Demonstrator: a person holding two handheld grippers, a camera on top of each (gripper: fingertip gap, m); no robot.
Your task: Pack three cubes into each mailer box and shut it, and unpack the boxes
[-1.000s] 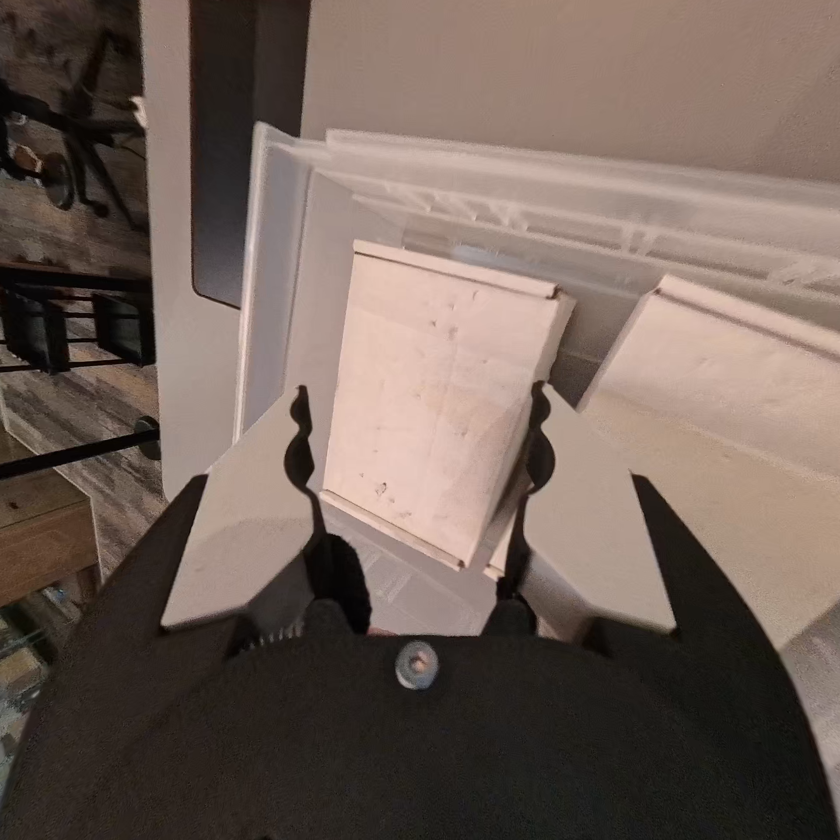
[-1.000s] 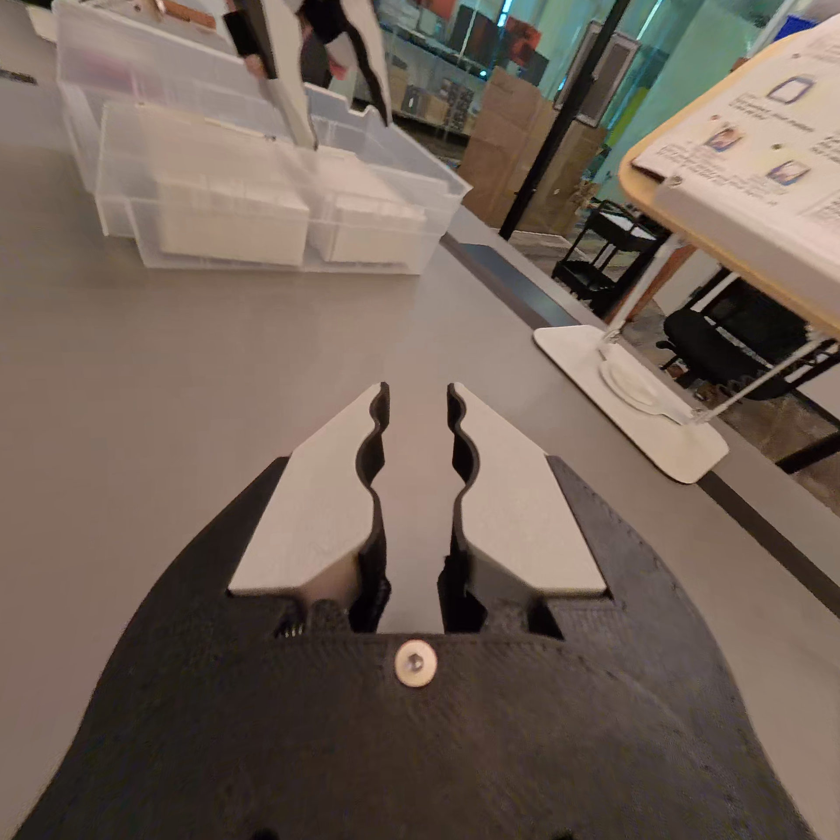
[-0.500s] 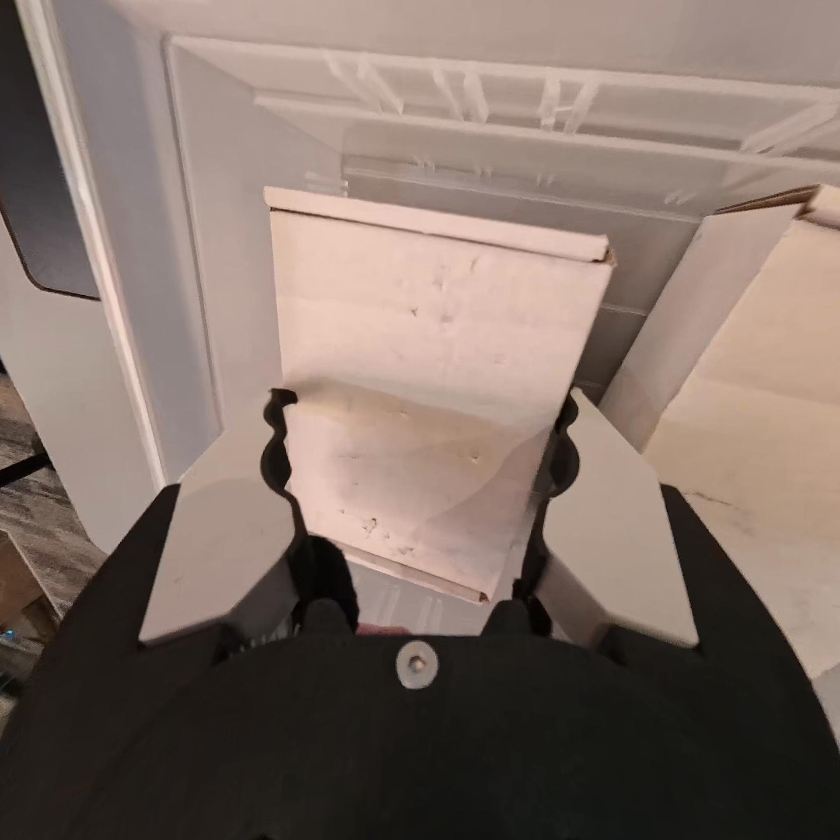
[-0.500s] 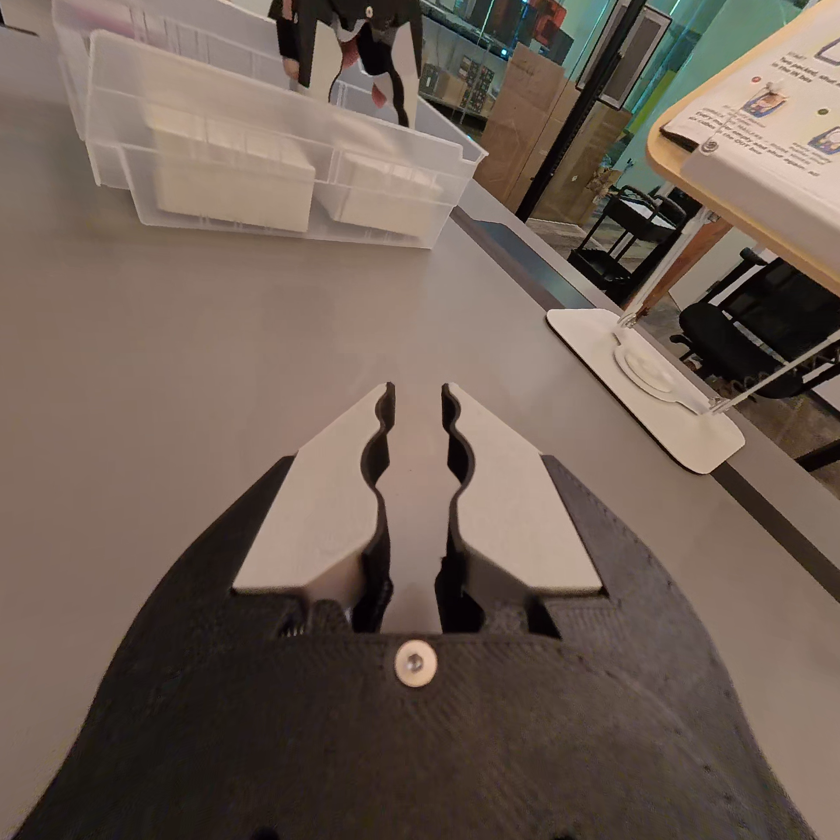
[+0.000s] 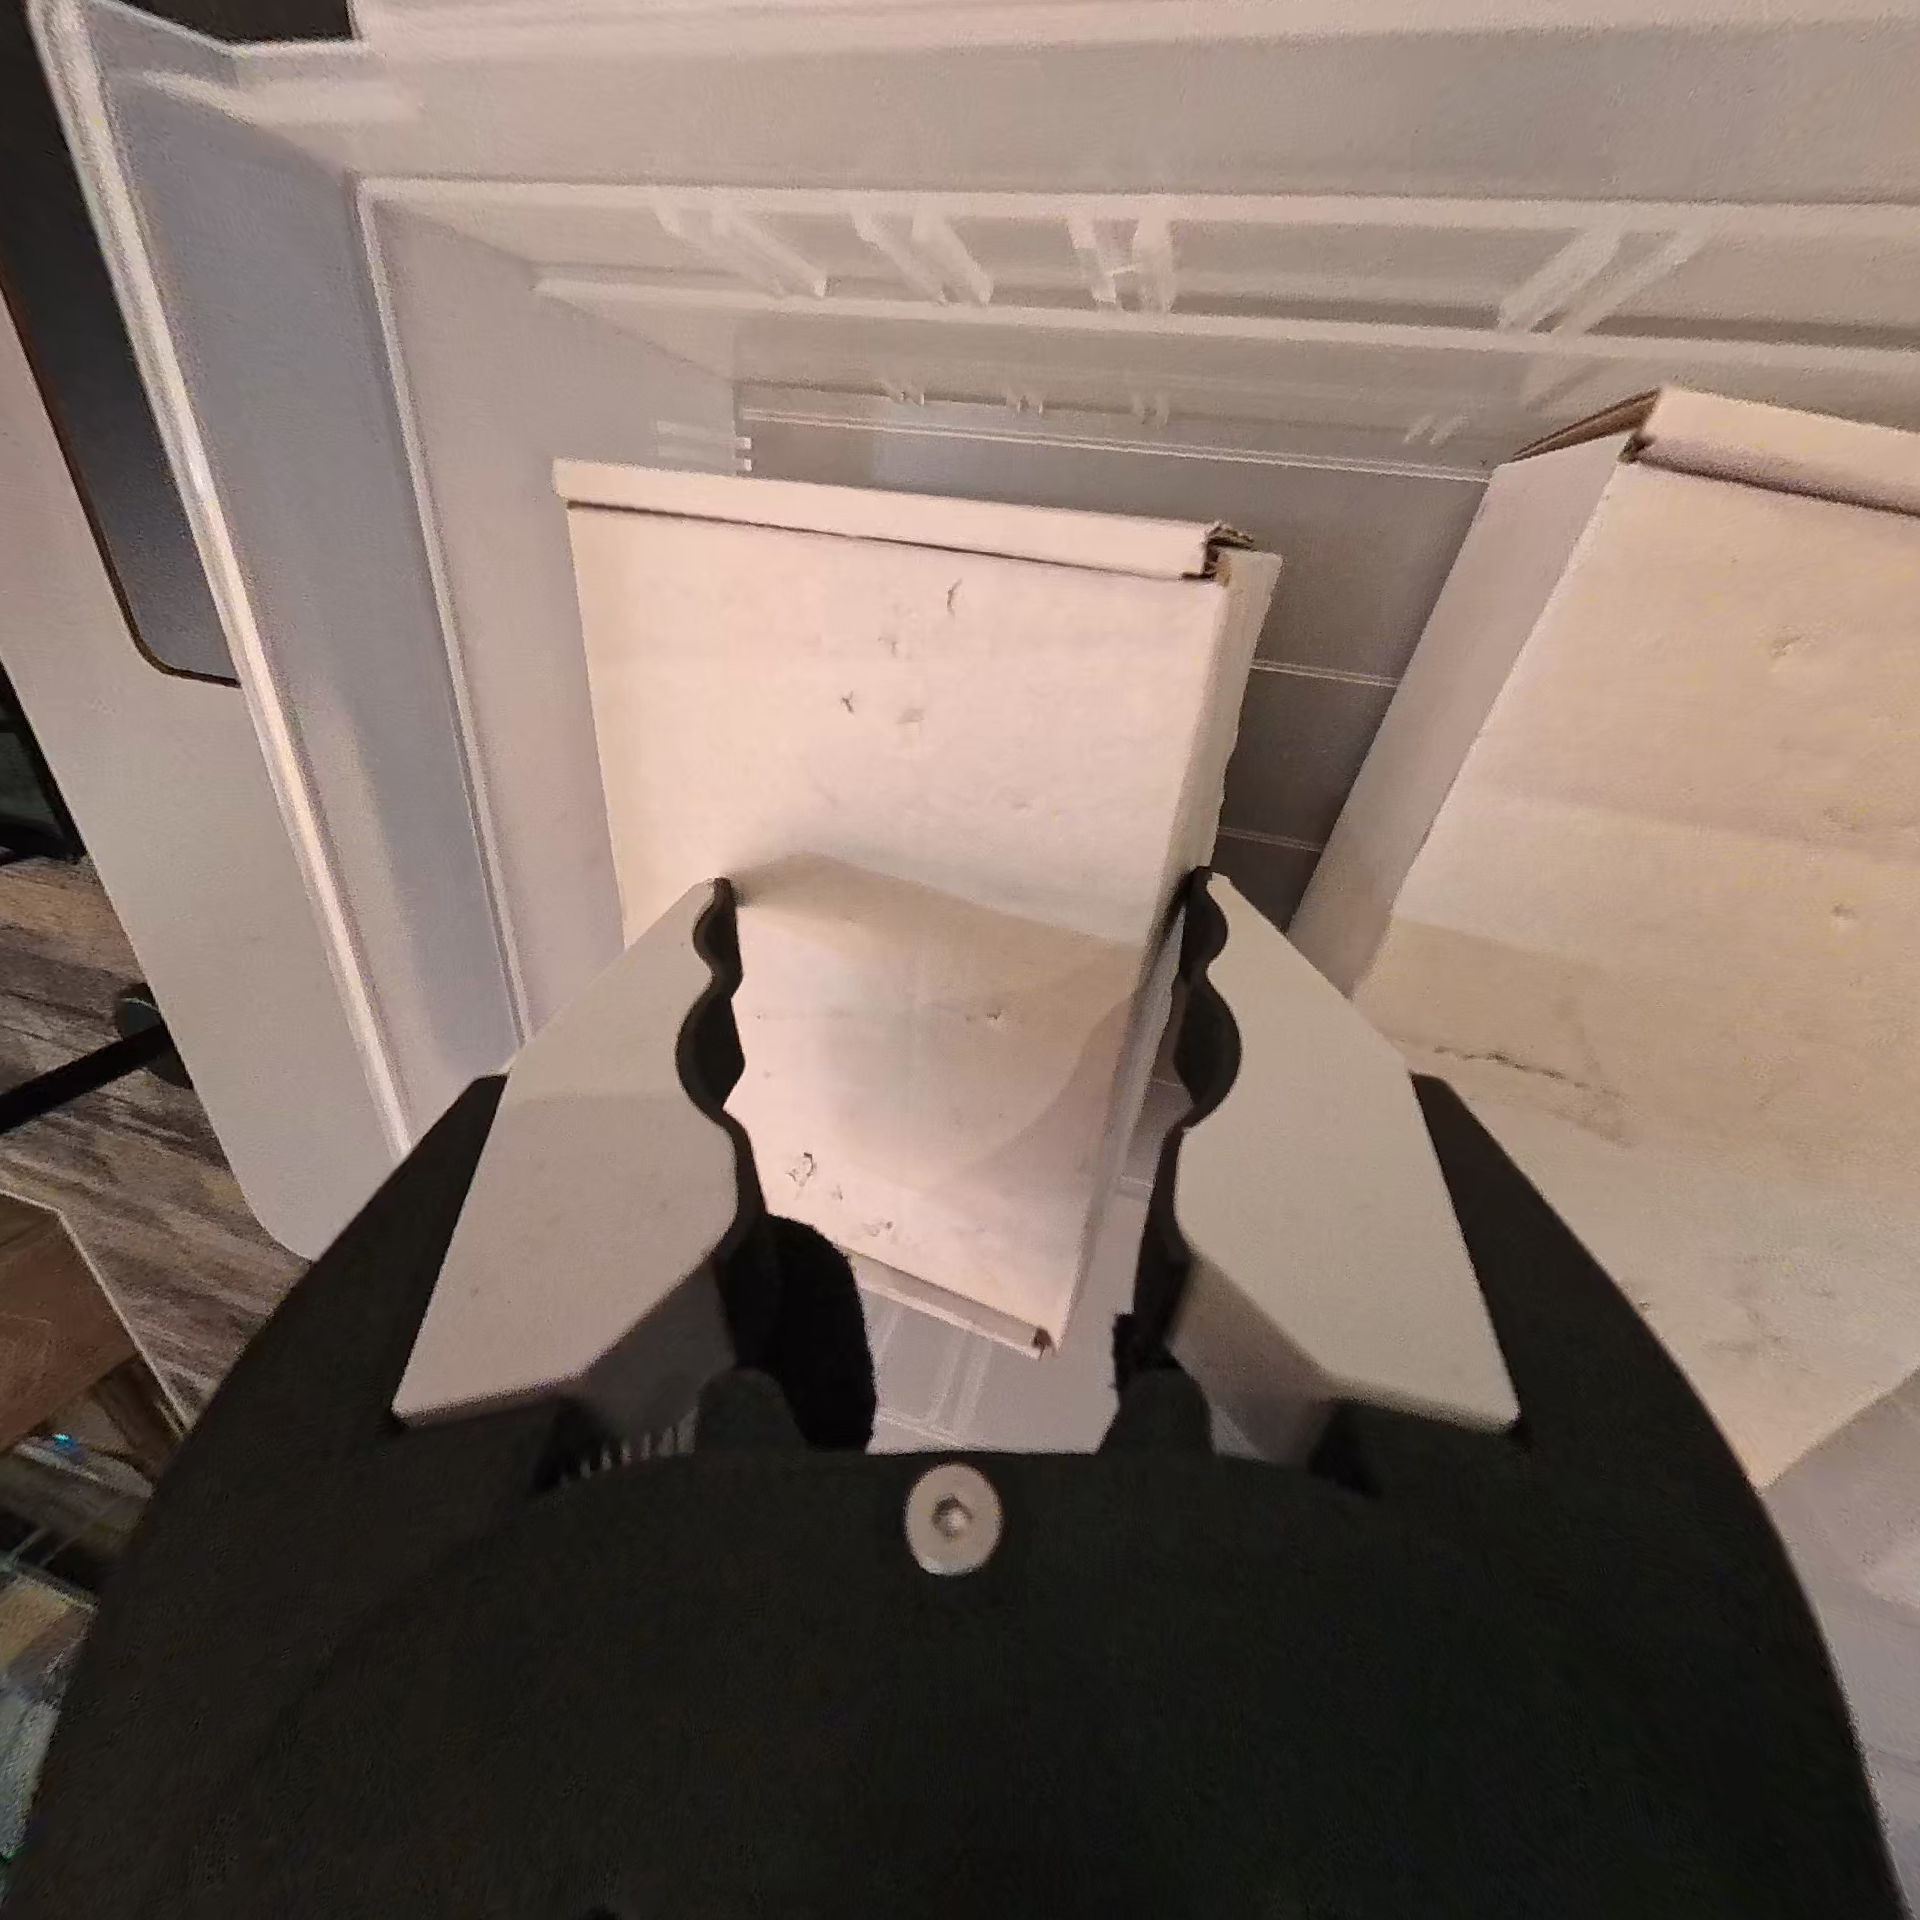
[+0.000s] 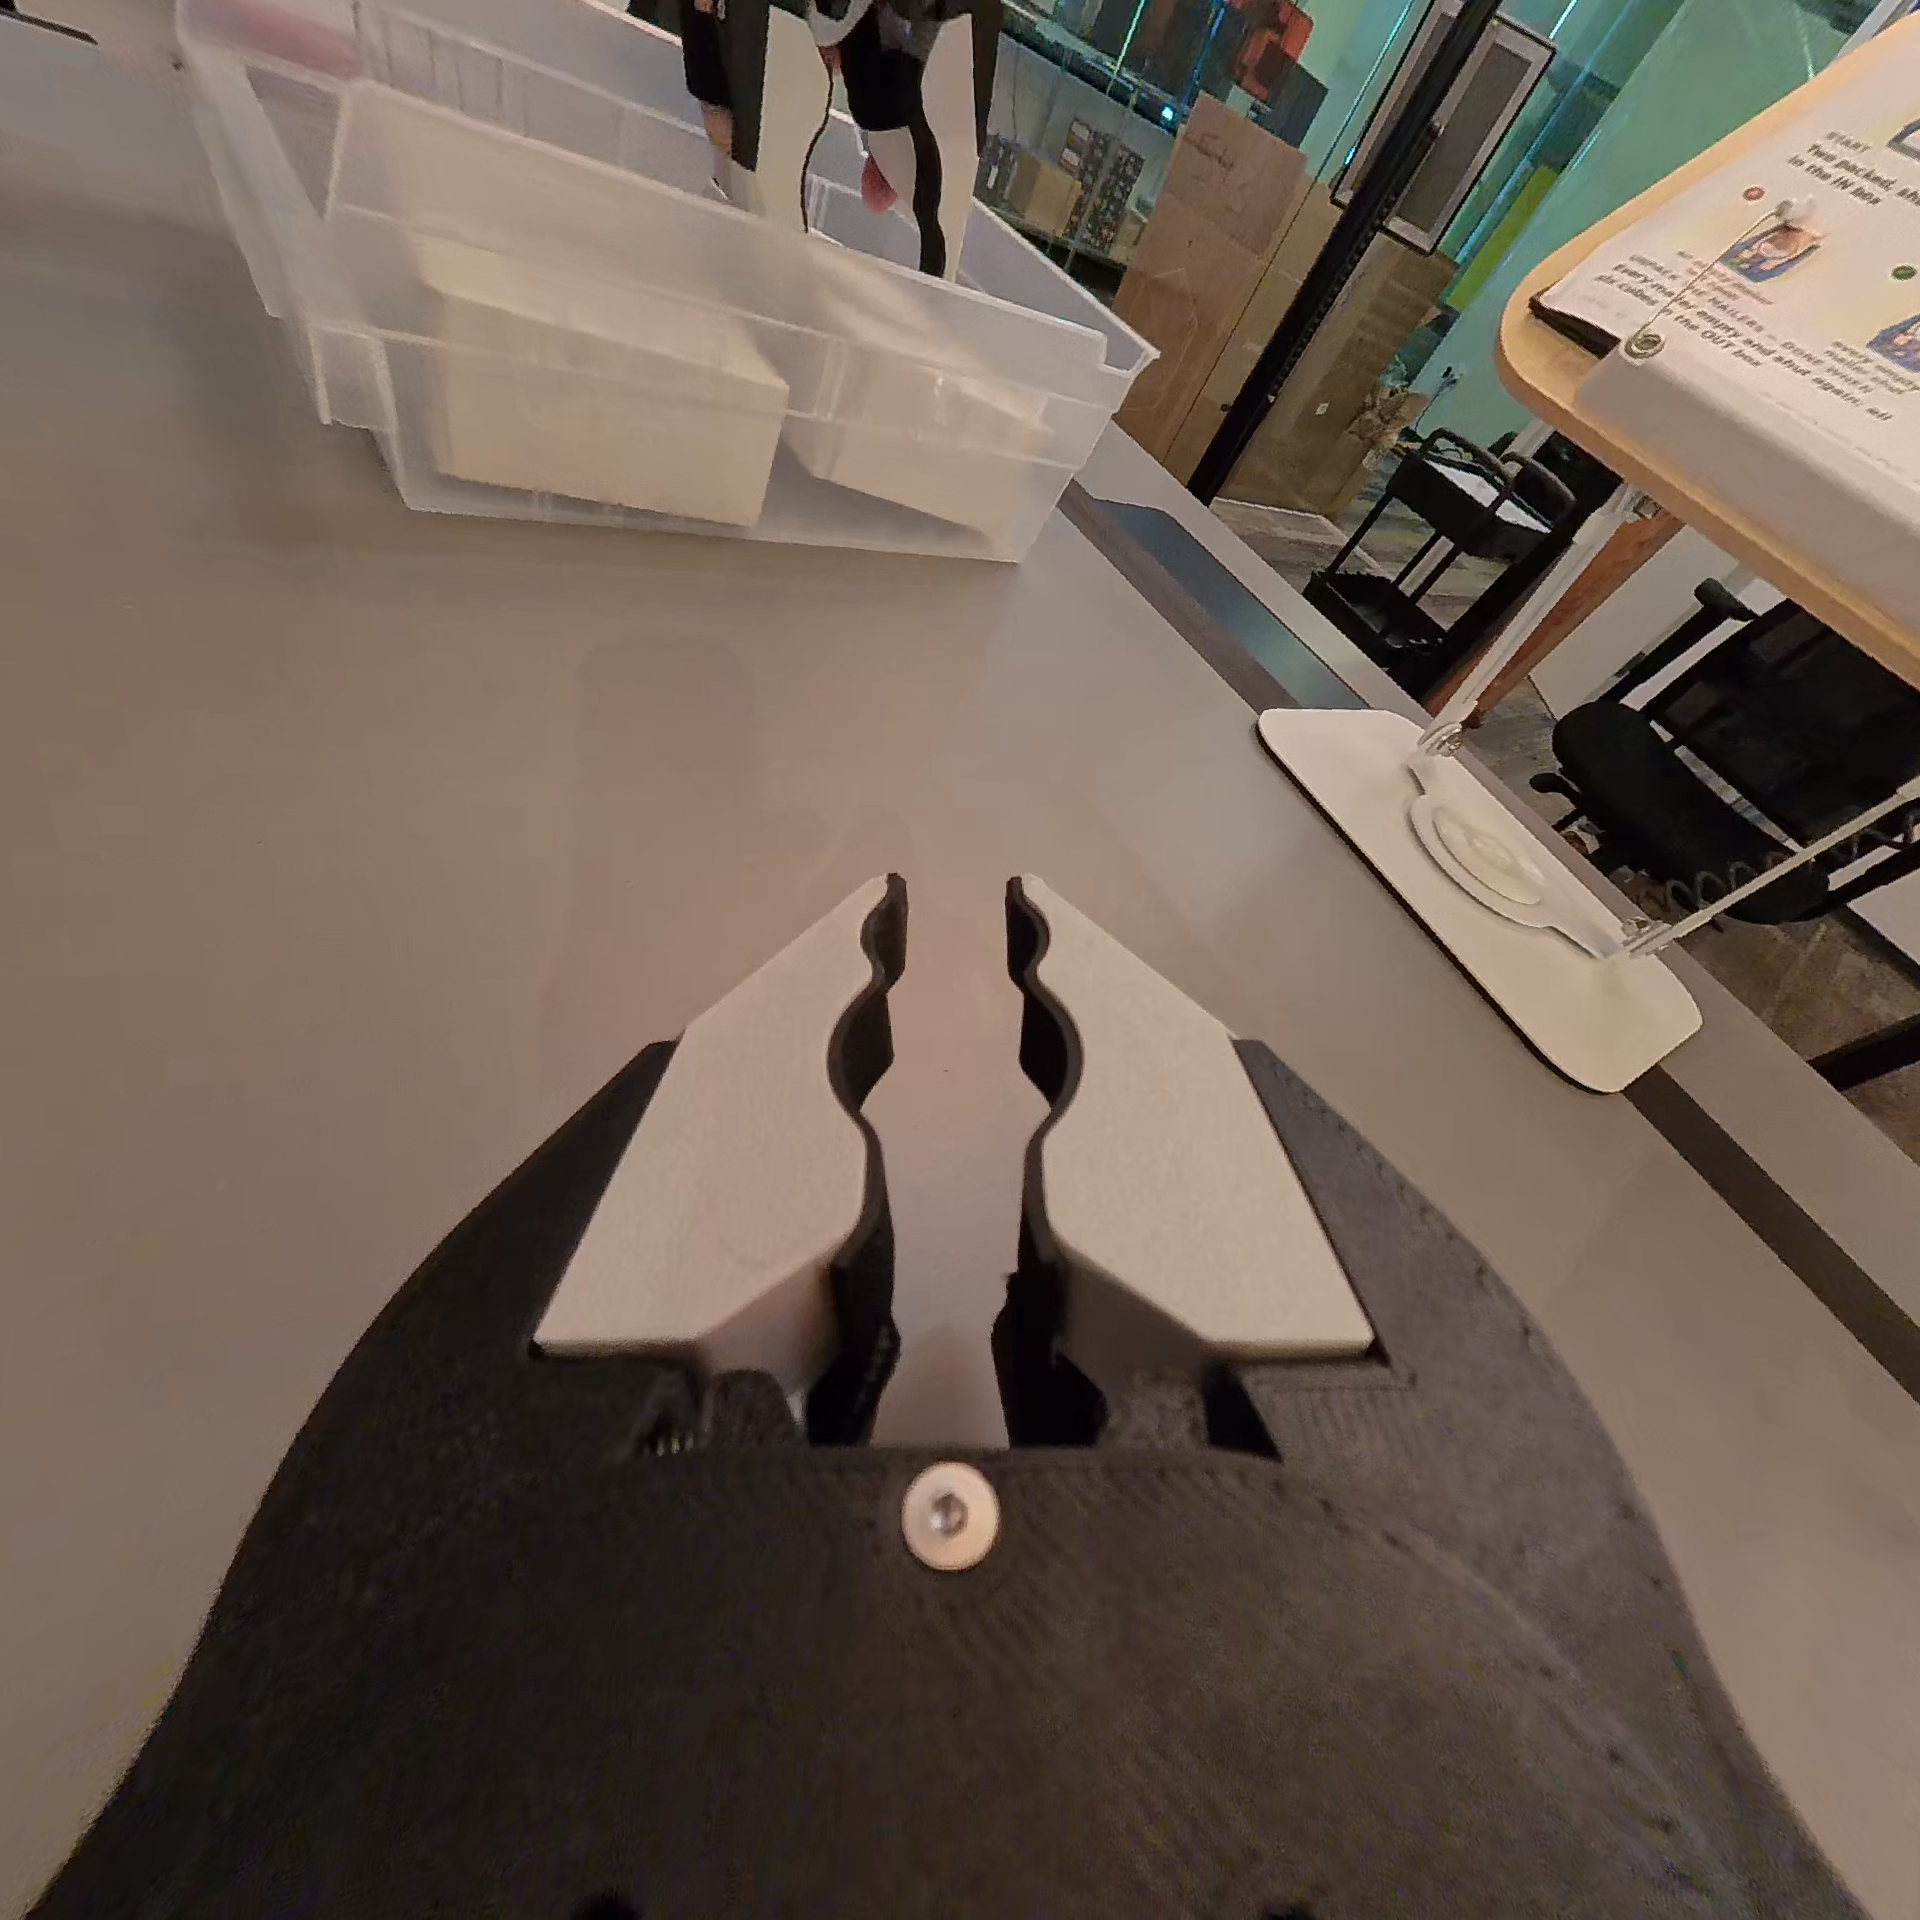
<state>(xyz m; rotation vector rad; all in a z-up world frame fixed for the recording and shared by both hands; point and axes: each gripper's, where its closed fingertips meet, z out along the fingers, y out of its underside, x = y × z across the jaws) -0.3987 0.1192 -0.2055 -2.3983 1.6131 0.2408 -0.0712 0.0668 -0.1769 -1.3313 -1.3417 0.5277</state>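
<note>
A white mailer box [image 5: 894, 727] lies closed in the left end of a clear plastic bin [image 5: 312, 520]. My left gripper [image 5: 956, 888] points down into the bin, its fingers pressed against the box's two long sides. A second white mailer box [image 5: 1662, 831] lies to its right in the same bin. In the right wrist view the bin [image 6: 1101, 343] stands far off on the grey table [image 6: 416, 779], with the left gripper [image 6: 868, 244] reaching into it above the held box [image 6: 914, 447]. My right gripper [image 6: 956, 894] hovers low over the table, empty, with a narrow gap. No cubes show.
A second clear bin [image 6: 416, 62] stands behind the first. A document stand's white base [image 6: 1455, 883] sits at the table's right edge, its board [image 6: 1714, 312] overhanging. The table edge and floor lie just left of the bin in the left wrist view.
My left gripper has come down over the left mailer box and its fingers have narrowed onto the box's sides. My right gripper has drifted slightly and its gap has narrowed a little.
</note>
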